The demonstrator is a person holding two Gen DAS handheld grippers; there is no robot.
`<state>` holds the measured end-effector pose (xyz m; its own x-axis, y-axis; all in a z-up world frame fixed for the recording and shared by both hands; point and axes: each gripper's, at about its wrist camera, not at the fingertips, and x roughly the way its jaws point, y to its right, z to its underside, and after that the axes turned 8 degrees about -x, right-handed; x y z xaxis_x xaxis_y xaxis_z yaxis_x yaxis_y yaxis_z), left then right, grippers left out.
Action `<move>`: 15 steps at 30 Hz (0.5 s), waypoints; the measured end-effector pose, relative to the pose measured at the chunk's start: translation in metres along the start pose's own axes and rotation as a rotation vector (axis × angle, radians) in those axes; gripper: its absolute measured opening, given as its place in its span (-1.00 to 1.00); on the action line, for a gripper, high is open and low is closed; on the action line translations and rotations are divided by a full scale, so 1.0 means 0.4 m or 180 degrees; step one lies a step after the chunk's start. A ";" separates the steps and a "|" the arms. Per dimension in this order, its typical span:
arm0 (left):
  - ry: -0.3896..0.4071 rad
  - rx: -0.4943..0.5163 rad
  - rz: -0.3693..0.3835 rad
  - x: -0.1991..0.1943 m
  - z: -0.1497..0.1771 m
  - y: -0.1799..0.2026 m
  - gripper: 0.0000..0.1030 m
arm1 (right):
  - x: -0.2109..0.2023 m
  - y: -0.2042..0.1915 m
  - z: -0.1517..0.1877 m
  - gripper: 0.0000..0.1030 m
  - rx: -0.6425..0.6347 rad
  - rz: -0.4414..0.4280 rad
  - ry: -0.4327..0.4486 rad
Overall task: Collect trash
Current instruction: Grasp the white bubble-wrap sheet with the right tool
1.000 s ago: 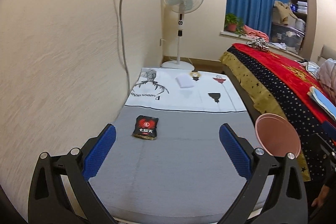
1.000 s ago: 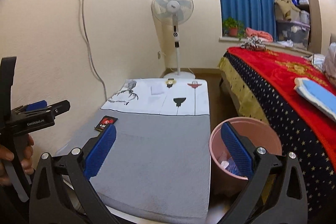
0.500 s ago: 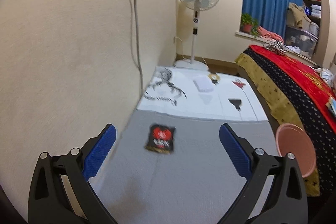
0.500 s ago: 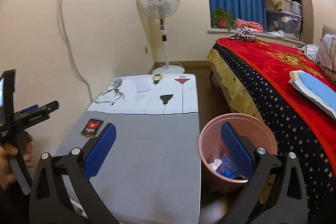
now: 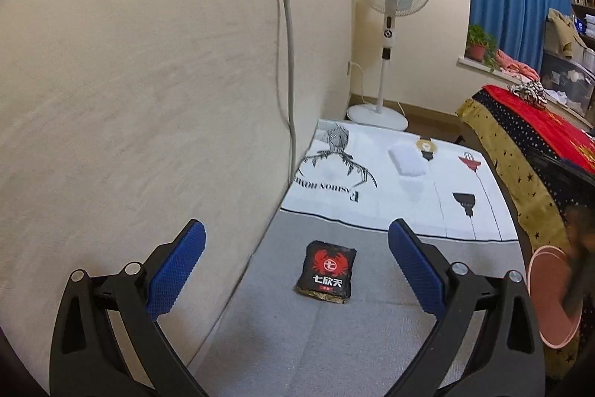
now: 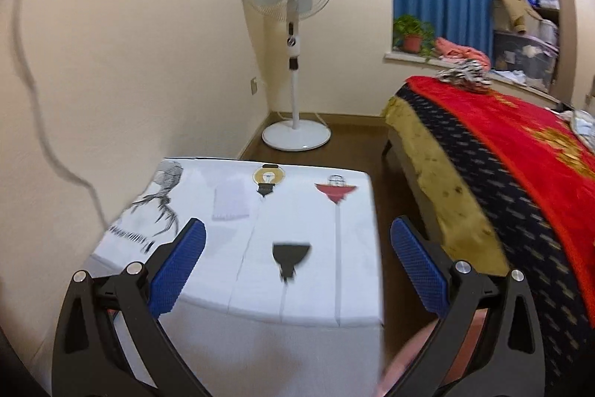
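While the black snack packet [image 5: 326, 271] lies flat on the grey table cover [image 5: 334, 341] with nothing gripping it, the step in hand reads as the approach to the first pickup. The left gripper [image 5: 295, 266] hangs with its jaws spread wide and empty, the packet framed between the blue pads [image 5: 174, 270], just ahead at 12 o'clock. The next move, by my judgement, calls for a lowering onto the packet and a pinch across its puffed sides — it sits near the wall at 9 o'clock, so the left finger has little room. The right gripper [image 6: 295, 266] is likewise wide open and holds nothing, aimed over the white printed cloth [image 6: 316, 240]. The pink bin [image 5: 550, 300] shows only as a rim at 3 o'clock in the left view, half covered by a dark blur; in the right view it is a smeared pink patch at 5 o'clock — its contents cannot be made out
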<state>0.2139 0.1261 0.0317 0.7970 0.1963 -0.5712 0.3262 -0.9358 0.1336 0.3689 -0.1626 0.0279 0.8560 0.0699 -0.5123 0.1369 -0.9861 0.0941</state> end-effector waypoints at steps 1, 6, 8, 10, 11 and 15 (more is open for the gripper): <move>-0.0030 0.0015 0.0018 0.007 0.002 0.001 0.85 | 0.049 -0.012 -0.011 0.89 -0.0021 -0.0007 -0.0026; -0.0191 -0.0021 0.0044 0.042 0.004 -0.004 0.85 | 0.300 -0.091 -0.049 0.89 -0.0007 -0.0047 -0.0109; -0.0248 -0.0097 0.0067 0.049 0.003 -0.011 0.85 | 0.384 -0.128 -0.053 0.89 -0.0012 -0.0060 -0.0172; -0.0284 -0.0157 0.0088 0.056 0.003 -0.017 0.86 | 0.441 -0.157 -0.052 0.85 -0.0056 -0.0098 -0.0238; -0.0294 -0.0156 0.0084 0.060 0.003 -0.017 0.86 | 0.467 -0.171 -0.049 0.81 -0.0076 -0.0119 -0.0264; -0.0324 -0.0133 0.0051 0.071 0.007 -0.020 0.86 | 0.542 -0.211 -0.033 0.46 -0.0196 -0.0263 -0.0447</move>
<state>0.2326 0.1385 0.0121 0.7473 0.1486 -0.6477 0.3364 -0.9252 0.1759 0.5494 -0.0621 -0.0799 0.7631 0.1243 -0.6343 0.2378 -0.9665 0.0968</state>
